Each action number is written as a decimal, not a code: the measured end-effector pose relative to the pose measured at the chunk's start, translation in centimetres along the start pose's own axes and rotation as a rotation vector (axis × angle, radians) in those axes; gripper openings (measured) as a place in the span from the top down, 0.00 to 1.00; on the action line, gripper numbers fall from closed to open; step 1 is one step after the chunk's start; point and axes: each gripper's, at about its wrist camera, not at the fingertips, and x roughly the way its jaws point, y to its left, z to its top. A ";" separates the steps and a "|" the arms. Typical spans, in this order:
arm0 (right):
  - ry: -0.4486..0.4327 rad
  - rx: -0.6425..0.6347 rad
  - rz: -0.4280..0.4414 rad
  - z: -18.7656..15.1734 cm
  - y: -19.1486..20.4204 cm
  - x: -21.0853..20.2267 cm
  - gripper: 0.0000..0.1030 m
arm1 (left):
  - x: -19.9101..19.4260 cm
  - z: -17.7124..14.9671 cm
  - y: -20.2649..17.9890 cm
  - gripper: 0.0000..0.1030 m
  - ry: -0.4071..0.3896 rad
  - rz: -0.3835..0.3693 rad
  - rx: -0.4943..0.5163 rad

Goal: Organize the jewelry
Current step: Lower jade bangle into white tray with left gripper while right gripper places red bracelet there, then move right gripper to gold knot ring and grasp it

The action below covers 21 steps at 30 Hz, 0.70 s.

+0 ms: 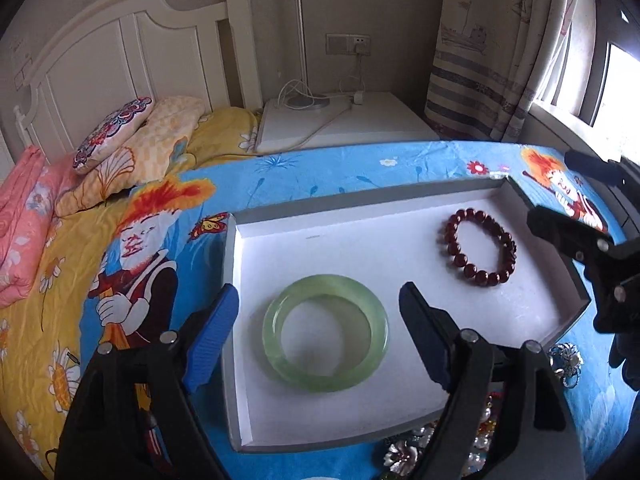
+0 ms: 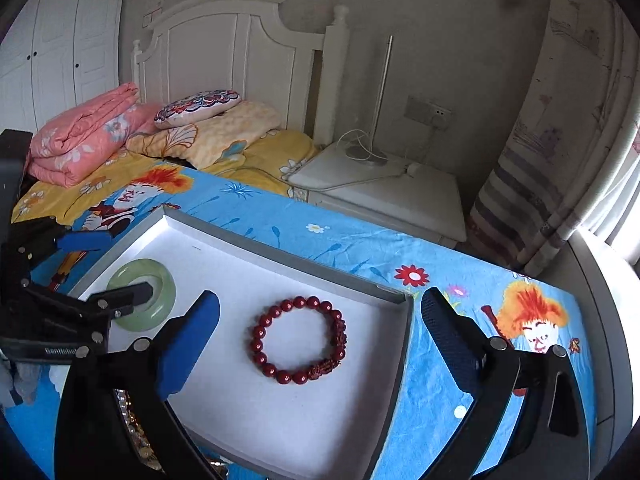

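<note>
Loose jewelry (image 1: 404, 454) at the tray's near edge is lying half hidden behind the gripper bodies; pieces hard to tell apart. Grey tray (image 1: 360, 200) is sitting on the blue cloth (image 1: 320, 164). Green bangle (image 1: 325, 333) and red bead bracelet (image 1: 481, 247) are lying flat inside, apart; rings, no long axis. Left gripper (image 1: 320, 338) is straddling the bangle, fingers spread, not touching. Right gripper (image 2: 320, 340) is standing wide around the bracelet, holding nothing.

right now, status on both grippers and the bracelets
Left gripper open, fingers either side of green bangle, not gripping. Right gripper open over red bead bracelet. Both lie in white tray. Nothing in the way.
</note>
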 end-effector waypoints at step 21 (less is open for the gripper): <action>-0.030 0.204 0.026 -10.3 -3.0 -10.4 0.05 | -11.1 -5.9 1.3 0.02 -0.133 -0.087 -0.155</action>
